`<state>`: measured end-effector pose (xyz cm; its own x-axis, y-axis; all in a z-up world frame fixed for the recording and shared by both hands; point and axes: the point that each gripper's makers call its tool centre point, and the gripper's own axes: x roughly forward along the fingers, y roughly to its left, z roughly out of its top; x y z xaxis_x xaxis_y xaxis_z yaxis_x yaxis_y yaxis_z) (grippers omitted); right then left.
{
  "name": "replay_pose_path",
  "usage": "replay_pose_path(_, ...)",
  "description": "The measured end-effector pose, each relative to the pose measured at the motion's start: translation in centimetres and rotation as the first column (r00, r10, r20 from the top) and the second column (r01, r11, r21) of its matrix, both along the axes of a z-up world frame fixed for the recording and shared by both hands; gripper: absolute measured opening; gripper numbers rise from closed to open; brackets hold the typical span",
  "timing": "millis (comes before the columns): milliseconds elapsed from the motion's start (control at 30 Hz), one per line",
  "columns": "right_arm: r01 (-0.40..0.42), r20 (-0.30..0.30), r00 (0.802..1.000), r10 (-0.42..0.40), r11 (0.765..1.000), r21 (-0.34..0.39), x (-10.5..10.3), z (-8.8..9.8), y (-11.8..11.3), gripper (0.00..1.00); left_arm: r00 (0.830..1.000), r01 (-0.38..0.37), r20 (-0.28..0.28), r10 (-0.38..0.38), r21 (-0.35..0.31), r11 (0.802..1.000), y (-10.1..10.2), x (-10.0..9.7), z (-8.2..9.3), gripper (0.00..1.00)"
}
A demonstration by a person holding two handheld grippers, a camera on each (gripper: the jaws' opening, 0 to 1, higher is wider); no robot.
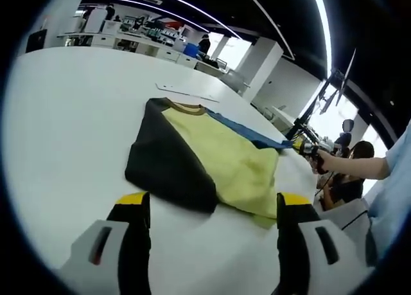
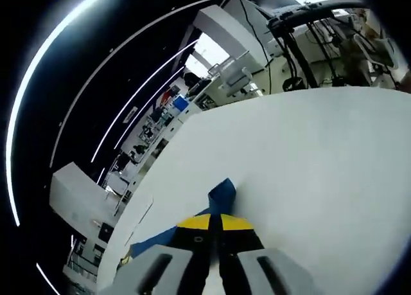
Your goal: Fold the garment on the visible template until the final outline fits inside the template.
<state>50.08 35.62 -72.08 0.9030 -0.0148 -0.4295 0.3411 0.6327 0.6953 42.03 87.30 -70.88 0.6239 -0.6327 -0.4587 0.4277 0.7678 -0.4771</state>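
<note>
A garment lies on the white table (image 1: 77, 128), partly folded: a black part (image 1: 164, 160) at the left, a yellow body (image 1: 234, 163) in the middle and a blue sleeve (image 1: 247, 133) stretched out to the right. My left gripper (image 1: 212, 202) hovers open just short of the garment's near edge, its yellow-tipped jaws set wide apart. A hand holds my right gripper (image 1: 307, 147) at the blue sleeve's end. In the right gripper view, the right gripper (image 2: 215, 222) is shut on the blue sleeve (image 2: 223, 193), whose tip sticks out past the jaws.
A faint flat outline (image 1: 186, 91) lies on the table beyond the collar. A seated person (image 1: 350, 176) is at the table's right edge. Desks and a white pillar (image 1: 263, 67) stand behind. Black stands (image 2: 292, 47) rise past the far table edge.
</note>
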Motion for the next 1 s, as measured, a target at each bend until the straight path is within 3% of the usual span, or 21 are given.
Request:
replay_pose_path(233,0.109,-0.042,0.993,-0.109,0.994,0.006,-1.3,-1.6,-0.4,0.0,1.0,-0.003,-0.009,0.003,-0.001,1.0,-0.2,-0.1,-0.4,0.78)
replay_pose_path(433,0.164,-0.069,0.984,-0.161,0.986,0.027,-1.2,-2.6,-1.0,0.0,1.0,-0.008,0.009,0.008,0.002,1.0,-0.4,0.2,-0.3,0.77)
replay_pose_path(767,0.146,-0.065,0.987,-0.144,0.989,0.022,1.6,-2.5,-2.0,0.0,0.995,-0.047,0.086,0.045,0.026,0.999,0.9,1.5,0.9,0.72)
replay_pose_path(1000,0.152,-0.056,0.987,-0.151,0.988,0.022,1.8,-2.6,-1.6,0.0,0.992,-0.076,0.103,0.072,0.034,0.996,1.6,1.7,0.8,0.65)
